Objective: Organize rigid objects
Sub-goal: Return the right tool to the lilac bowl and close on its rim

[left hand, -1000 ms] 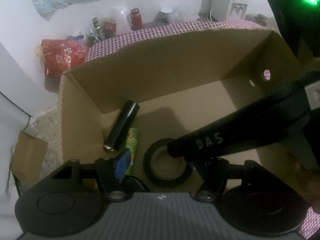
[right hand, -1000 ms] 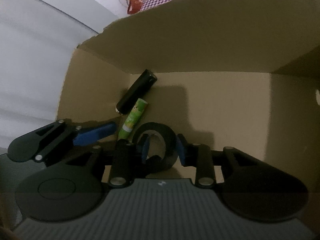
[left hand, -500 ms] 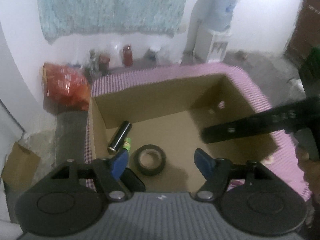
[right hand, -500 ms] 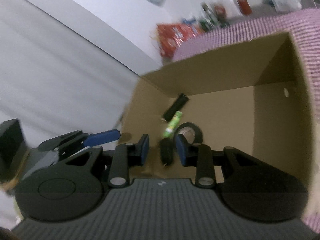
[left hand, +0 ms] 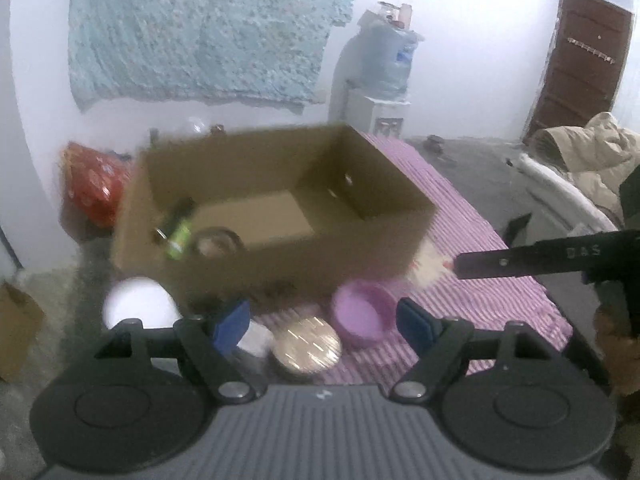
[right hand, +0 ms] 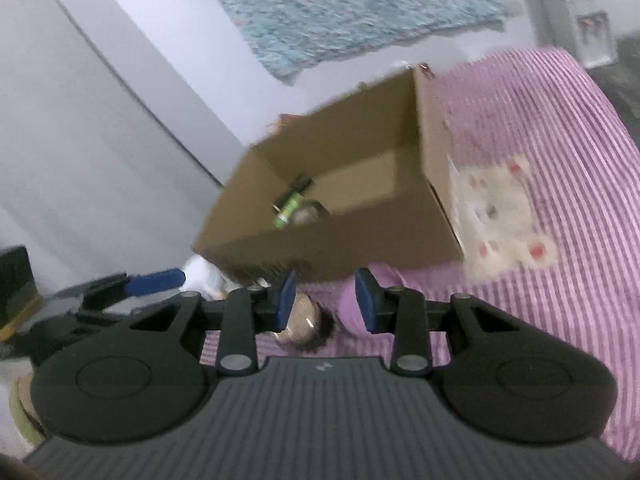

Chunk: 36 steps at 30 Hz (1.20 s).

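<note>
An open cardboard box (left hand: 280, 268) stands on a purple striped cover. In its left corner lie a black cylinder (left hand: 178, 212), a green tube (left hand: 180, 238) and a black tape roll (left hand: 218, 242); the right wrist view shows the green tube (right hand: 290, 210) and the tape roll (right hand: 310, 214) too. My left gripper (left hand: 322, 324) hovers in front of the box, jaws opening wide, nothing between them. My right gripper (right hand: 326, 300) is also back from the box (right hand: 332, 240), jaws slightly apart and opening, holding nothing. Below both sit a purple bowl (left hand: 364, 314) and a round gold lid (left hand: 306, 346).
A white round item (left hand: 140, 304) lies at the box's near left corner. A white patterned cloth (right hand: 500, 216) lies on the striped cover (right hand: 560, 140) right of the box. A red bag (left hand: 94, 184), a water dispenser (left hand: 380, 92) and a brown door (left hand: 580, 64) stand behind.
Both grippers have drawn back and up out of the box. The tape roll that sat between my right jaws now lies in the box. My left jaws have widened.
</note>
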Tool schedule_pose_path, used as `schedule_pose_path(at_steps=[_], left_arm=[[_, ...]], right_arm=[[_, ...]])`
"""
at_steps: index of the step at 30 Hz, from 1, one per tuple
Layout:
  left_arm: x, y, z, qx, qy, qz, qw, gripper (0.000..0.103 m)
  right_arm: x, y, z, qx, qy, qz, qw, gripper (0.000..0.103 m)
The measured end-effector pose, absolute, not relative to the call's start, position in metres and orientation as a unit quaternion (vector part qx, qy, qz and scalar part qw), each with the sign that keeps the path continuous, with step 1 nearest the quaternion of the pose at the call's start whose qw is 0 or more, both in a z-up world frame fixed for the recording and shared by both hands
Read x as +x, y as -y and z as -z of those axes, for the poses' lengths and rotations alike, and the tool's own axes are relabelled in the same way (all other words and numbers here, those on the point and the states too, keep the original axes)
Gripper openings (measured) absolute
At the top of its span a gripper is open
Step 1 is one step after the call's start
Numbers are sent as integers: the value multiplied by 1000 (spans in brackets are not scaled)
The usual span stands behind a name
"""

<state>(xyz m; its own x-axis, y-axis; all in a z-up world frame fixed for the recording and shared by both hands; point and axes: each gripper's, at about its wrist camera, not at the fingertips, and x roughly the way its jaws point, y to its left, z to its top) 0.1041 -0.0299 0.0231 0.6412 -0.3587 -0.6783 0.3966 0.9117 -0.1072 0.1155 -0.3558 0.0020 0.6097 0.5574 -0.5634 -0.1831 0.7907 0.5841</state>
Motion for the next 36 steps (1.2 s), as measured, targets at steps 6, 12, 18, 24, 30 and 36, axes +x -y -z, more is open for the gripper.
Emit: schedule_pose_path(at_steps=[6,12,18,24,30,36], left_arm=[[94,65,25,31,-374,228,898,81],[102,93,57,48,-390,239,888,74],[121,105,80,57,-408,209,887,62],[130,111,87,57,-413,198,887,60],[131,118,86,61,-412,207,885,61],[119,124,83,48,-416,235,877,61]], right_arm=[[114,348,42,243,-406,-188,861,32],[128,340,60,221,-413,-180,865,32],[152,331,72,197,-423,-177,866,32],[176,321,84,189,-435,-183,861,30],[179,318,85,191,-436,-193,858,25],[159,332,82,199,-453,-181,850,25]])
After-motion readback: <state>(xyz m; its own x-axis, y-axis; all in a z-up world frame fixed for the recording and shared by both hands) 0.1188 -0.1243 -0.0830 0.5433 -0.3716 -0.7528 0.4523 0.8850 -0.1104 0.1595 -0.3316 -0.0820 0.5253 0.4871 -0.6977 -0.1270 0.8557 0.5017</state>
